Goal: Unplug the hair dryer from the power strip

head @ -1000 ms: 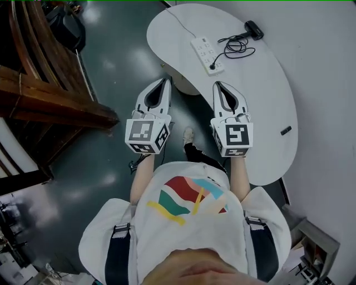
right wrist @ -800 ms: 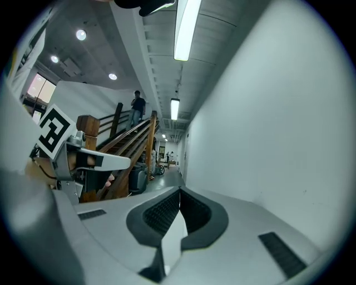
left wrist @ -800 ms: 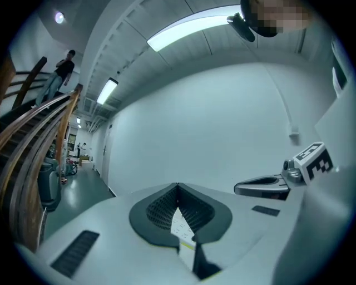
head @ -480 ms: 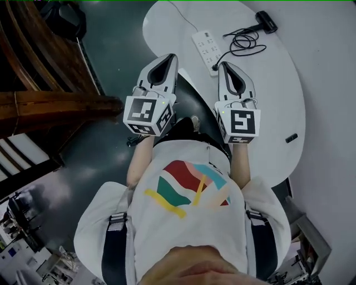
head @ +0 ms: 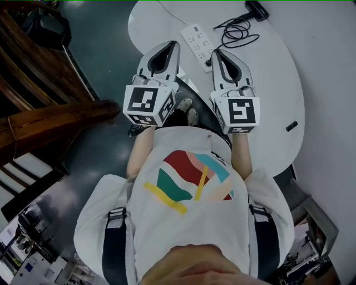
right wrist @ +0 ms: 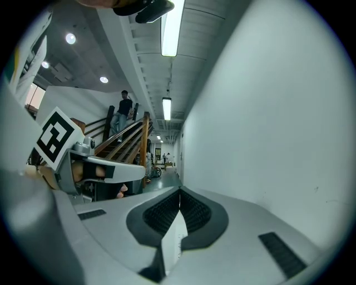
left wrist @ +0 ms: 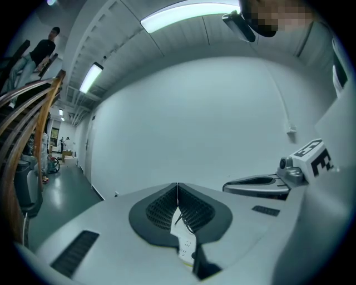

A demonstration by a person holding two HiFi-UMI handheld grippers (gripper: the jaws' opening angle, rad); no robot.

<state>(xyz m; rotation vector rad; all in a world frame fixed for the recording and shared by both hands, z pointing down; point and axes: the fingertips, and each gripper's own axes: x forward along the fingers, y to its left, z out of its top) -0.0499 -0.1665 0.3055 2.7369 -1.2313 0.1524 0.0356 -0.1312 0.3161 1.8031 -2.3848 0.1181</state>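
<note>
- Head view: a wooden staircase [head: 50, 111] stands at the left, a dark glossy floor [head: 105, 50] lies in the middle, and a curved white table [head: 278, 94] fills the right.
- The table carries one power strip [head: 197, 39], one black hair dryer [head: 256, 9] at the far edge, one coiled cord [head: 236, 34] running between them, and one small dark piece [head: 291, 126] well apart near the right rim.
- There are two grippers. The left gripper [head: 173, 44] is pressed together and empty, just beside the strip. The right gripper [head: 214, 54] is likewise closed on nothing, its tip at the strip's near end.
- Only the head view shows the dryer.
- The left gripper view shows the strip and cord below its closed jaws.
- The right gripper view adds a corridor [right wrist: 164, 158] beyond the stairs.
</note>
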